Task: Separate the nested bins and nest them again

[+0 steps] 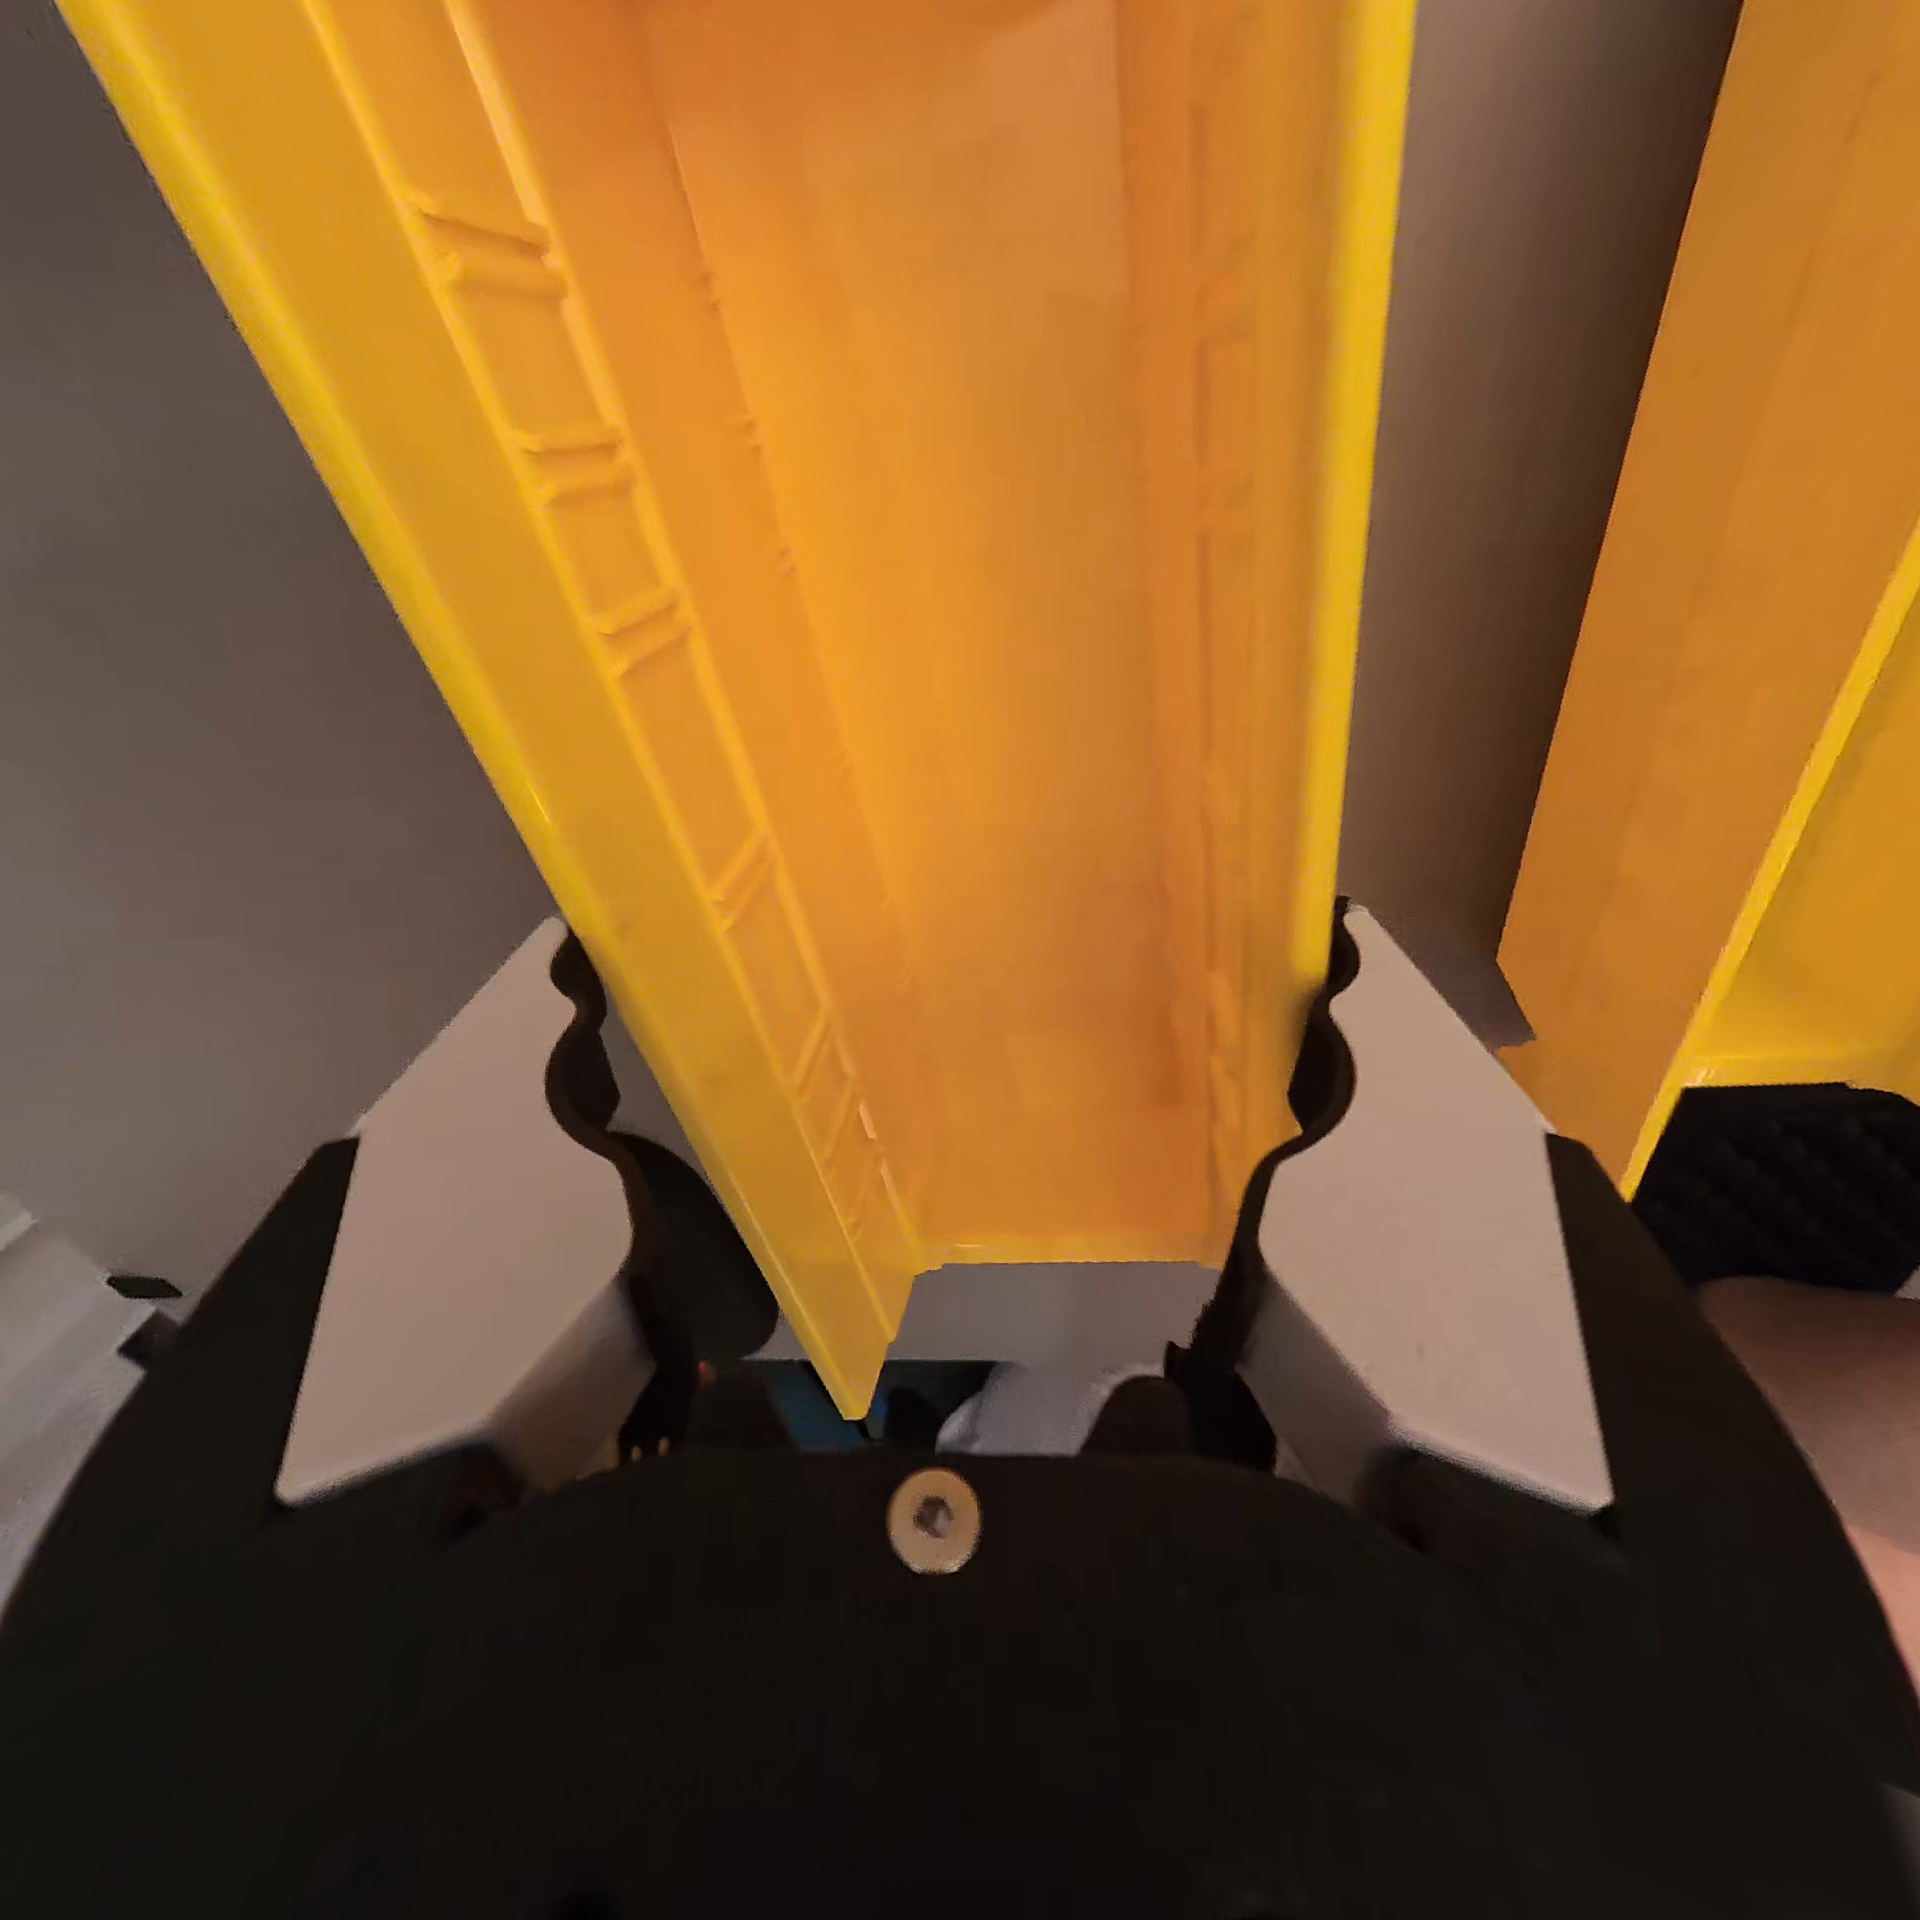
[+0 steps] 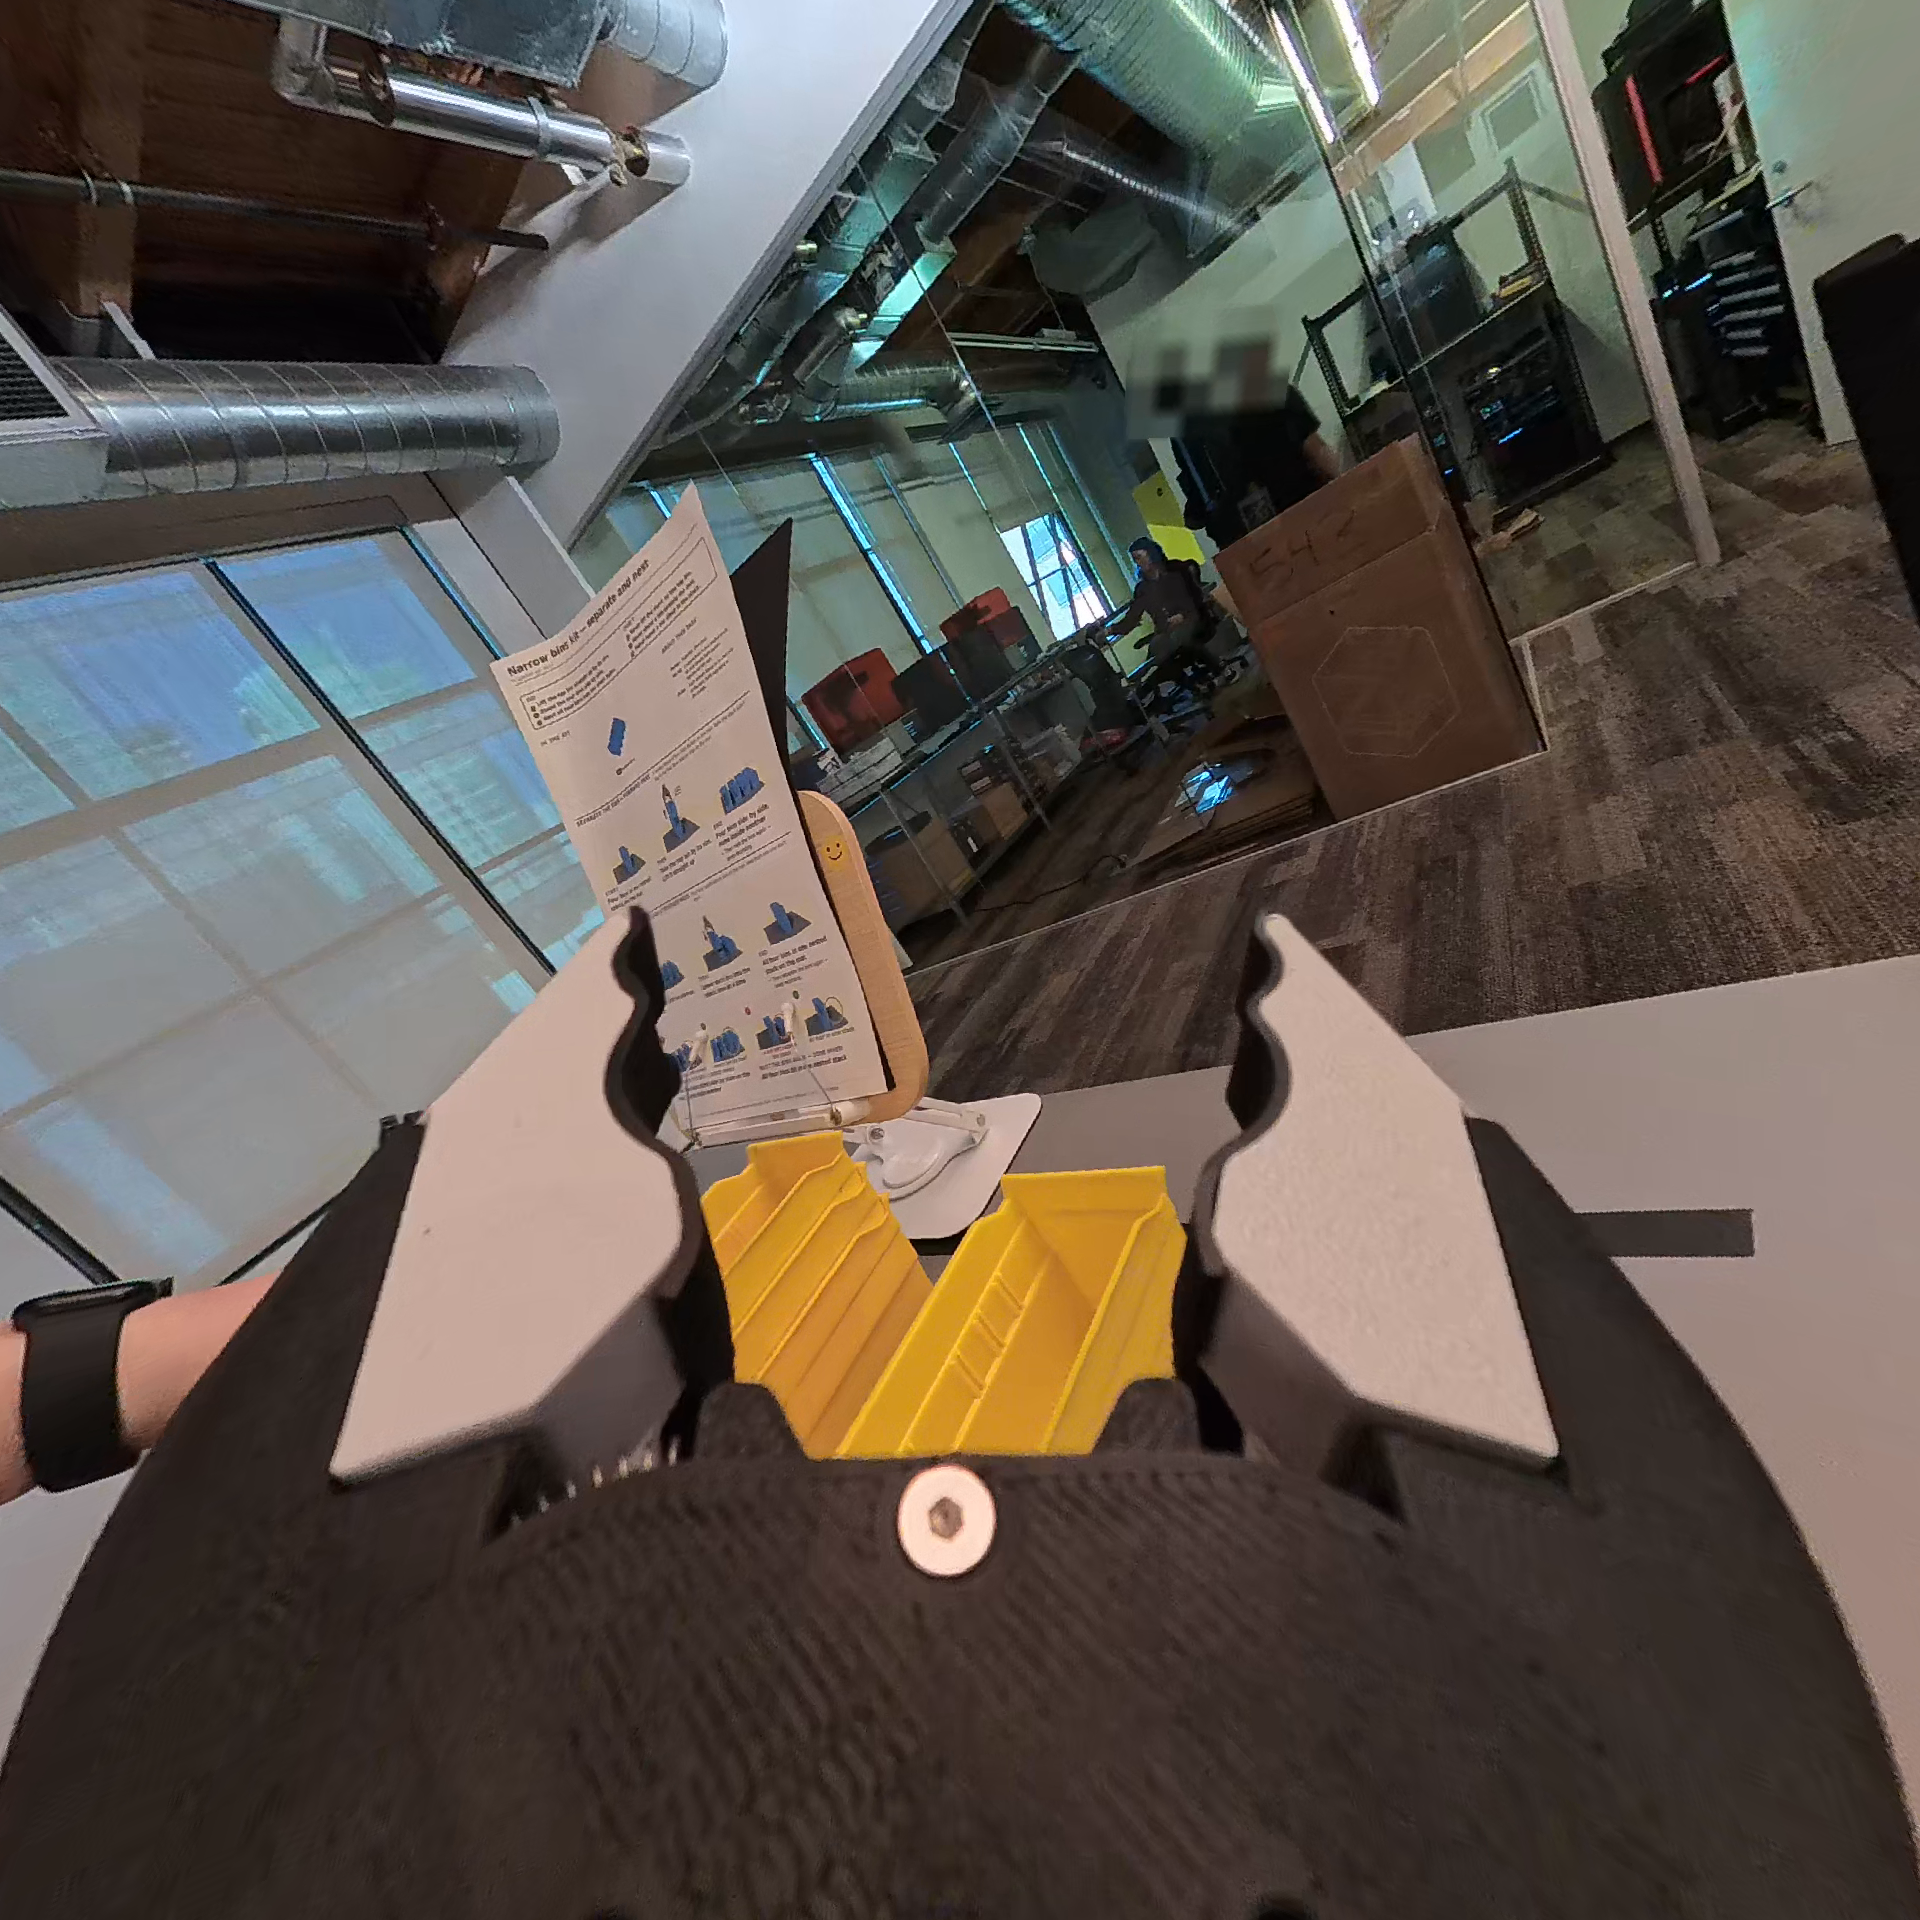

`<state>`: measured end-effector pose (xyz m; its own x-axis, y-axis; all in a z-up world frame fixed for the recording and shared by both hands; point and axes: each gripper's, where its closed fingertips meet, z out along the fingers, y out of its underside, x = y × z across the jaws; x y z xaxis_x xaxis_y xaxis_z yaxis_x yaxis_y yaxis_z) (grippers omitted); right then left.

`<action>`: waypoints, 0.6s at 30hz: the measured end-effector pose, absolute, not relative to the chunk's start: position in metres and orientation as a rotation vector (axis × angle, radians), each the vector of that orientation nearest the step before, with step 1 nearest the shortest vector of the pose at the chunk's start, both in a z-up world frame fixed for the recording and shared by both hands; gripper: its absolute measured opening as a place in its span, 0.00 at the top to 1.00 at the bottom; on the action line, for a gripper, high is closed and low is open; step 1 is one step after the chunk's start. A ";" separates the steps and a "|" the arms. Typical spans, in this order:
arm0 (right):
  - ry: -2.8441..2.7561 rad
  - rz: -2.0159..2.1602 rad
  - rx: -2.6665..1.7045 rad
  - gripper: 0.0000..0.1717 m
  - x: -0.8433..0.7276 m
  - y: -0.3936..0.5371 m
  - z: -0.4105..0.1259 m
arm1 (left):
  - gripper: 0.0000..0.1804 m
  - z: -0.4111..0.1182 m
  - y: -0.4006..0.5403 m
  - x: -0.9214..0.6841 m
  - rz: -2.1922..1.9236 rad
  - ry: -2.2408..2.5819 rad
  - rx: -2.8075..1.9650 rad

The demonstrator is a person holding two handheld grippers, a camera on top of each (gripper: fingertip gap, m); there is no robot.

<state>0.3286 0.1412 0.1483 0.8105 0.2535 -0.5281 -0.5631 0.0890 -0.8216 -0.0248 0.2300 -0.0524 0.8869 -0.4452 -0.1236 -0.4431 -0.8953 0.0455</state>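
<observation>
Left jaws: set astride a long yellow bin; right pad against the bin's right rim, left pad touching or just off the left wall; firm pressure on both sides not certain.
Right jaws: spread wide, nothing between the pads, raised above the desk.
Held bin: open side up toward the camera, ribbed slots along its left wall, running straight away from the left jaws.
Second bin: just beside the held one on its right, apart from it, a strip of grey desk showing between them.
Bins seen from the right: two yellow bins lying near each other, angled apart at their far ends, near the far edge of the desk, before a stand with an instruction sheet.
Step in hand, judged: gripping one bin to lift and move it.
Doing it well: centre the bin between the pads, close squarely on both long walls, keep it level, lift straight.
Risk: a one-sided pinch could twist the bin or knock its neighbour.
</observation>
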 end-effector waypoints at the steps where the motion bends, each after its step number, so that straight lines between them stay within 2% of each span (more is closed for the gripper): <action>1: 0.279 0.623 -1.352 0.36 0.329 0.141 0.148 | 0.26 -0.053 0.230 -0.025 -0.205 -0.712 3.027; 8: 0.284 0.657 -1.335 0.36 0.330 0.141 0.148 | 0.33 -0.050 0.229 -0.026 -0.193 -0.732 3.007; 18: 0.275 0.656 -1.353 0.37 0.327 0.144 0.146 | 0.35 -0.047 0.222 -0.027 -0.191 -0.727 2.948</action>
<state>0.3272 0.1440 0.1461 0.7928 0.2758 -0.5435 -0.5811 0.0732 -0.8105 -0.0274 0.2220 -0.0469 0.8783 -0.4680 -0.0979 -0.4555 -0.8812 0.1264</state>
